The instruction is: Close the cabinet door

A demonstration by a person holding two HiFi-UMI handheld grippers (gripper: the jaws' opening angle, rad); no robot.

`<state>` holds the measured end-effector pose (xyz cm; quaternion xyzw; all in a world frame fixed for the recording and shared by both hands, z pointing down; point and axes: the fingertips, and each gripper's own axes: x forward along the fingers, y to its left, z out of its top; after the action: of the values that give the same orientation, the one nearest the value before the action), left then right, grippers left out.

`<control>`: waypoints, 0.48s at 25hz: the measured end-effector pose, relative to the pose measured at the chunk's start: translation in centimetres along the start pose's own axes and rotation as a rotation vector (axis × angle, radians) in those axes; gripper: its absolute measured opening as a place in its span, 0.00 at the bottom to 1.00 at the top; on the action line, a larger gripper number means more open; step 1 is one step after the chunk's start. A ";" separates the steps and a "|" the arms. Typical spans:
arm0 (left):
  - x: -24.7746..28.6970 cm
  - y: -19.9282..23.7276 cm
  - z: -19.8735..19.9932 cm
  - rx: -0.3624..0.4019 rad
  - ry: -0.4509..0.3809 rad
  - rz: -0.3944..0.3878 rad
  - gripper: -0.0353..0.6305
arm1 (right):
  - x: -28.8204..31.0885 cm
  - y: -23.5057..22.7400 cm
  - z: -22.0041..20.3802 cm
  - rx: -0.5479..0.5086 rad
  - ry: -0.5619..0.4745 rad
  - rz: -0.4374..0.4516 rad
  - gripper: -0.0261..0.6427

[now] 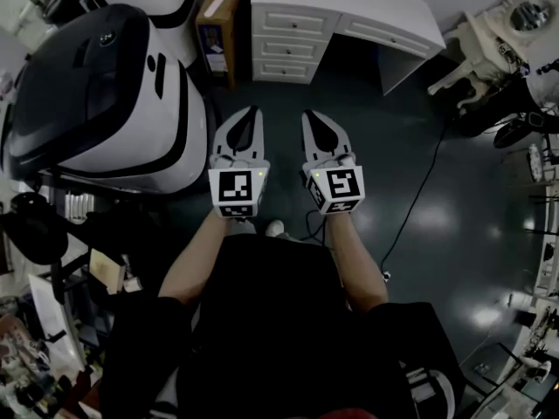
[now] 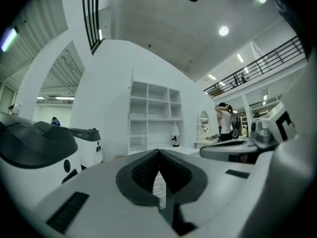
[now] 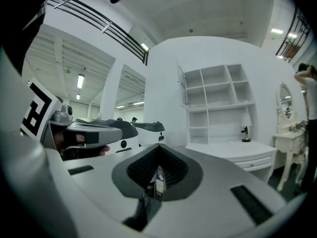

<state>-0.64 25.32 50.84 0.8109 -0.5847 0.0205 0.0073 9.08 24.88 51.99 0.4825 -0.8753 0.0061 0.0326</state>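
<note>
A white shelf cabinet (image 3: pixel 218 103) stands on a white desk against the far wall; its shelves show open. A thin door panel (image 3: pixel 182 86) stands out edge-on at its left side. The same cabinet (image 2: pixel 153 115) appears straight ahead in the left gripper view. In the head view only the desk's drawer fronts (image 1: pixel 288 35) show, some way ahead of both grippers. My left gripper (image 1: pixel 248 112) and right gripper (image 1: pixel 312 116) are held side by side, level, pointing at the desk. Both are shut with nothing between the jaws, which meet at their tips (image 2: pixel 159 152) (image 3: pixel 159 148).
A large white and black machine (image 1: pixel 105 94) fills the left side. A cardboard box (image 1: pixel 216 24) stands between it and the desk. A small dark figurine (image 3: pixel 244 133) sits on the desk top. A white dressing table (image 1: pixel 507 33) is at the right, a black cable (image 1: pixel 419 190) on the dark floor, a person (image 2: pixel 225 120) far off.
</note>
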 end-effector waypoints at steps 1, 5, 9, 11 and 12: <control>0.2 0.0 0.4 0.002 -0.009 -0.002 0.07 | 0.1 -0.3 0.4 -0.007 -0.007 0.000 0.07; 1.2 0.1 2.4 0.008 -0.044 -0.009 0.07 | 0.6 -1.5 2.3 -0.034 -0.040 -0.010 0.07; 1.7 0.4 3.9 0.019 -0.071 -0.006 0.07 | 0.6 -2.3 4.0 -0.051 -0.070 -0.010 0.07; 1.9 0.4 4.7 0.020 -0.086 -0.005 0.07 | 0.6 -2.7 4.8 -0.056 -0.087 -0.010 0.07; 2.1 0.3 5.0 0.021 -0.093 -0.006 0.07 | 0.6 -2.8 5.2 -0.058 -0.094 -0.012 0.07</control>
<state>-0.15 23.09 45.93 0.8128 -0.5817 -0.0109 -0.0283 10.87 22.61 46.82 0.4862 -0.8728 -0.0420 0.0052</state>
